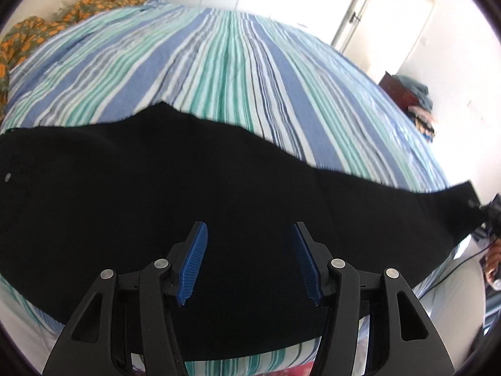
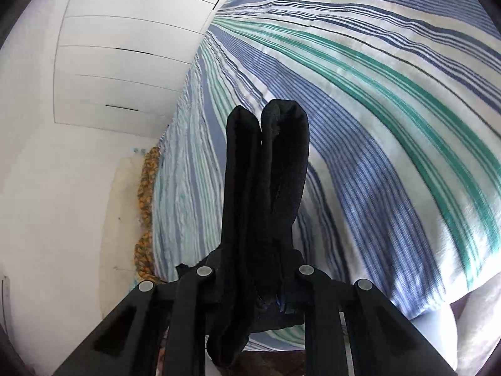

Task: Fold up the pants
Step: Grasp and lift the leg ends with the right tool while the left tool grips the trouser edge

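Note:
The black pants [image 1: 188,194] lie spread across the striped bed [image 1: 219,62], stretching from the left edge to the far right. My left gripper [image 1: 249,232] is open and empty, its blue pads [image 1: 195,263] hovering just above the pants' near part. At the far right of the left wrist view, the right gripper [image 1: 488,210] holds the pants' end lifted. In the right wrist view, my right gripper [image 2: 266,144] is shut on bunched black pants fabric [image 2: 266,188], which covers both fingers and hangs below them.
An orange patterned cloth [image 1: 47,22] is bunched at the bed's far left edge, also in the right wrist view [image 2: 145,181]. A stack of folded clothes [image 1: 416,100] sits on a dark stand right of the bed. White wardrobe doors [image 2: 119,47] stand beyond.

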The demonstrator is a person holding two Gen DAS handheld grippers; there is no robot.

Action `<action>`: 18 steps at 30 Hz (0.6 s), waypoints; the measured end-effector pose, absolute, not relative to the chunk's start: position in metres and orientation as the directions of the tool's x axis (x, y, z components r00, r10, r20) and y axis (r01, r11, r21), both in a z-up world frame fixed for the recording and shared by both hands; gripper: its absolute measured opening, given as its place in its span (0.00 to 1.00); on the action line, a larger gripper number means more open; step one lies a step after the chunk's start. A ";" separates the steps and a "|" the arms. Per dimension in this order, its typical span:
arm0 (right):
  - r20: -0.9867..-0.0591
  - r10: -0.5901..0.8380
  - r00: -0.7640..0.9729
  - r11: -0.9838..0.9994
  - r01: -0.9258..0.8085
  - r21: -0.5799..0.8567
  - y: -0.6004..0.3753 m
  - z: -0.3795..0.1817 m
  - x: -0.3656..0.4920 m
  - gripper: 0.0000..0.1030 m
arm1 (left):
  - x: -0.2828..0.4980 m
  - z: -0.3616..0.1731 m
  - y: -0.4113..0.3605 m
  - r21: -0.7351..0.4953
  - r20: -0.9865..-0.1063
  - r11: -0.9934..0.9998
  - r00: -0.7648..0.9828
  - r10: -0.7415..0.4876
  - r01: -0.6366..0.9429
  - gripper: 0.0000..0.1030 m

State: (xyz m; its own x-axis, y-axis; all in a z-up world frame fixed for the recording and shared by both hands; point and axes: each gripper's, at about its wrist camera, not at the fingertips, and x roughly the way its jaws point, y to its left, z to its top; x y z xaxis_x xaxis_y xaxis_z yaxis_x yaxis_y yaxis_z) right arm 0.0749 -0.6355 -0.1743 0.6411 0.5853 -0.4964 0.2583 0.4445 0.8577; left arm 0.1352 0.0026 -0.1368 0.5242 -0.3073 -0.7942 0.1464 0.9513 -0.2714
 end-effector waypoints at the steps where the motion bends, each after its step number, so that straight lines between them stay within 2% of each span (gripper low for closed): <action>1: -0.470 0.596 0.651 0.421 0.245 0.873 -0.630 -0.173 0.072 0.20 | 0.136 -0.148 0.001 -0.266 -0.822 0.952 0.480 -0.306 0.150 0.56; 3: -0.421 0.616 0.666 0.378 0.219 0.899 -0.616 -0.170 0.068 0.20 | 0.136 -0.154 0.001 -0.263 -0.840 0.953 0.451 -0.302 0.148 0.56; 10: -0.257 0.702 0.664 0.251 0.107 0.962 -0.560 -0.155 0.076 0.20 | 0.135 -0.142 0.016 -0.303 -0.816 0.947 0.483 -0.318 0.111 0.56; 18: -0.160 0.805 0.571 0.178 0.024 0.984 -0.478 -0.142 0.108 0.20 | 0.131 -0.128 0.053 -0.341 -0.787 0.940 0.543 -0.292 0.012 0.56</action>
